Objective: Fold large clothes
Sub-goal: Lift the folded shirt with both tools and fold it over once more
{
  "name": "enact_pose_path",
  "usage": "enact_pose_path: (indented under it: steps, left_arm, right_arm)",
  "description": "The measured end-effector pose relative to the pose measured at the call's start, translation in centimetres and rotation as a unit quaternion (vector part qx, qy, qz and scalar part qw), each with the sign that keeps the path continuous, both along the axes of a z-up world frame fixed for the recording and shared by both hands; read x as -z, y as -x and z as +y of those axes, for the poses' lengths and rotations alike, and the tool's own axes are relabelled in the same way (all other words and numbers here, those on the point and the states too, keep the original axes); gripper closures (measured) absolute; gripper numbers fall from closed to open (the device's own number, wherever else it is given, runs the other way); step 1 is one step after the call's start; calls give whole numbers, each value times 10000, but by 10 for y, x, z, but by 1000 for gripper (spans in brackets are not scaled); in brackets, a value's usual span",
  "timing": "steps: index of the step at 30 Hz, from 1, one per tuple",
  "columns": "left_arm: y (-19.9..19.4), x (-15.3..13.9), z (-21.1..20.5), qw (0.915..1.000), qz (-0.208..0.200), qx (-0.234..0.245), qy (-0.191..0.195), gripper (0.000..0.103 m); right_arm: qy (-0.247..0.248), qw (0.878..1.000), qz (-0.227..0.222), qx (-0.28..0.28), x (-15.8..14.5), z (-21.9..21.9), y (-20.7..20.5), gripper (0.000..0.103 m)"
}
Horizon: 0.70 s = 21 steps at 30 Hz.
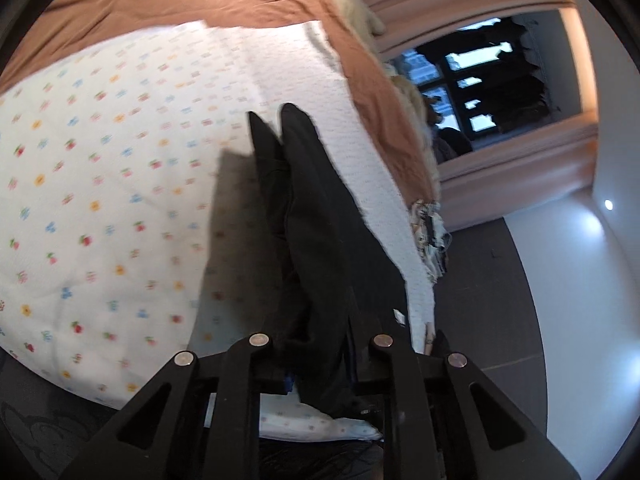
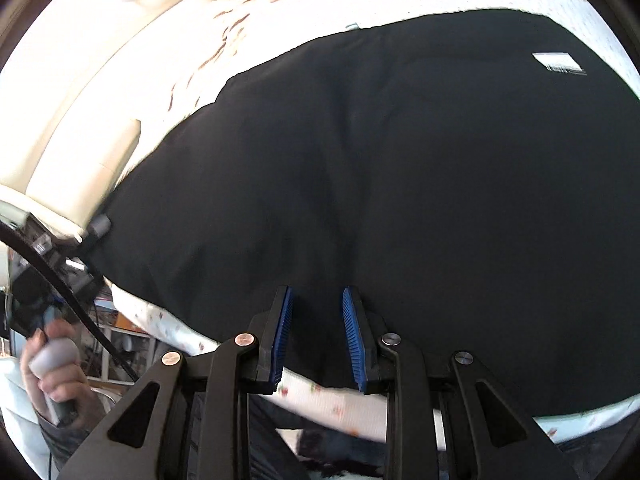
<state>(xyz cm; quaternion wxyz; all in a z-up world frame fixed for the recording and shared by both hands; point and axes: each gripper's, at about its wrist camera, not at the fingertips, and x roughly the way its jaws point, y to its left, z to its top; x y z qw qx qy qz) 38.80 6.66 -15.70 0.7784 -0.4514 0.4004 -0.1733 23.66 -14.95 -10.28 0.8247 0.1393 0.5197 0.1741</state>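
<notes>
Black garment (image 2: 400, 184) is lying spread across the bed (image 1: 100, 184); my left gripper (image 1: 316, 344) is pinching its edge for folding, while my right gripper (image 2: 316, 336) is hovering narrowly parted, empty.

Broad bare floral sheet (image 1: 100, 184) left of black garment (image 1: 316, 248), plush toys (image 1: 360, 12) crowding the bed's far edge

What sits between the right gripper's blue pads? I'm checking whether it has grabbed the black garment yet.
In the right wrist view, the right gripper stands open, its blue pads apart. Between them shows only the black garment lying flat on the floral sheet, not pinched.
</notes>
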Motion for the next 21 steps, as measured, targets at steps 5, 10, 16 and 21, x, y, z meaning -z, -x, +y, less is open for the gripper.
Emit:
enact_pose_path:
  steps: [5,10,16,21]
  left_arm:
    - [-1,-45,-34,9979,-487,388,-156,84]
    - [-8,-81,-73,9935,-762,804,-266,84]
    - [-16,-100,-125,9878,-908,1188,-440,84]
    - [-20,-105,-169,9826,-926,1508,-564,84]
  right_arm:
    - [-312,9995,-43,-15,11,-8,10,80]
    - [-511,9975,-442,218,1,-38,36,80]
    - [-692,9927,-781,608,-15,-86,64,79]
    - [-790,9867,-1091,912,-19,-125,92,57]
